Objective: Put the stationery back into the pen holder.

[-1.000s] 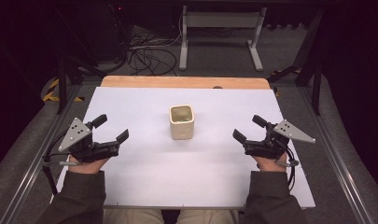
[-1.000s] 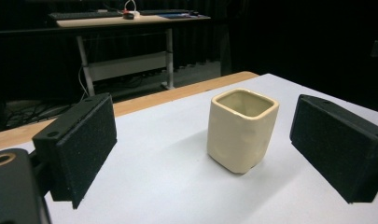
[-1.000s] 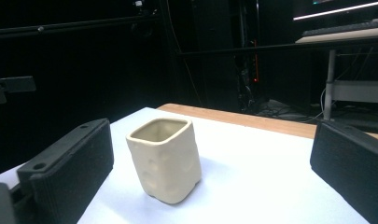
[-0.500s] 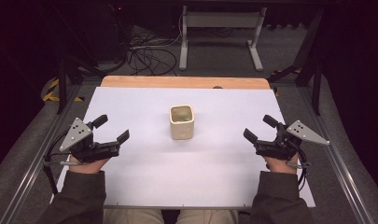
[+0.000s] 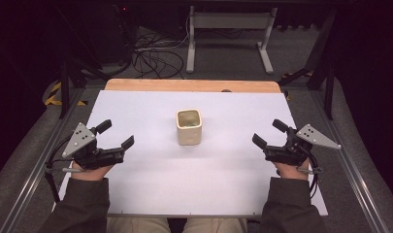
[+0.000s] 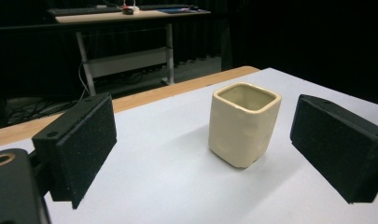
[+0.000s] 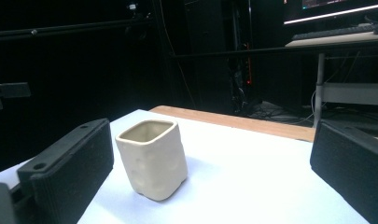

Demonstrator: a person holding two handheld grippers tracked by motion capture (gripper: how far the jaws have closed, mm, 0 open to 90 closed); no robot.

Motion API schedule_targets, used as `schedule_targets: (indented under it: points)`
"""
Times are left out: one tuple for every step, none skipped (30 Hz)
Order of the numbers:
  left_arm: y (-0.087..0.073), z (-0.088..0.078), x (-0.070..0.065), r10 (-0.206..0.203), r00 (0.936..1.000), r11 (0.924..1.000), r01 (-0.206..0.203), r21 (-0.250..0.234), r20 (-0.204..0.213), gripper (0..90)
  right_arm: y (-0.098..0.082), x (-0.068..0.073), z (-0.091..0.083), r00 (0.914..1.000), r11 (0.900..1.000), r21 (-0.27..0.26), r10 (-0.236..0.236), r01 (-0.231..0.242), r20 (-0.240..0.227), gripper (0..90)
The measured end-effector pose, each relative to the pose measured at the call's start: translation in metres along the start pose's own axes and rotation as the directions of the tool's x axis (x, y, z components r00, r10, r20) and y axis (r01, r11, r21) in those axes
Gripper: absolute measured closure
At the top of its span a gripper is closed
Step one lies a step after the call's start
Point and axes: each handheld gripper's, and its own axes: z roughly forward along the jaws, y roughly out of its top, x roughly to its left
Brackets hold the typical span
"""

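A cream square cup (image 5: 189, 127) stands upright on the white table (image 5: 150, 194), midway between its left and right edges and somewhat nearer the far wooden edge (image 5: 191, 85). Bare surface surrounds the cup on every side. The left gripper (image 5: 117, 135), near the left edge, and the right gripper (image 5: 268, 133), near the right edge, each rest well apart from the cup, jaws spread wide and holding nothing. The cup's interior is shadowed and hard to make out. Both forearms are cut off at the near edge.
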Motion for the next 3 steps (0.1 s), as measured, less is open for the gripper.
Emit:
schedule_targets:
  points:
    - [-0.0006, 0.0007, 0.0003, -0.001, 1.0, 1.0, 0.001, 0.005, 0.001, 7.9, -0.0002, 0.0002, 0.0004, 1.0, 1.0, 0.003, 0.0, 0.0, 0.0, 0.1]
    - [-0.0013, 0.0016, 0.0005, -0.002, 1.0, 1.0, 0.002, 0.009, 0.001, 7.7, -0.0005, 0.0004, 0.0012, 1.0, 1.0, 0.005, 0.002, -0.002, 0.0, 0.0]
    - [-0.0023, 0.003, 0.0008, -0.002, 1.0, 0.9999, 0.002, 0.014, 0.002, 7.7, -0.0007, 0.0007, 0.0018, 1.0, 1.0, 0.01, 0.002, -0.002, 0.0, 0.0]
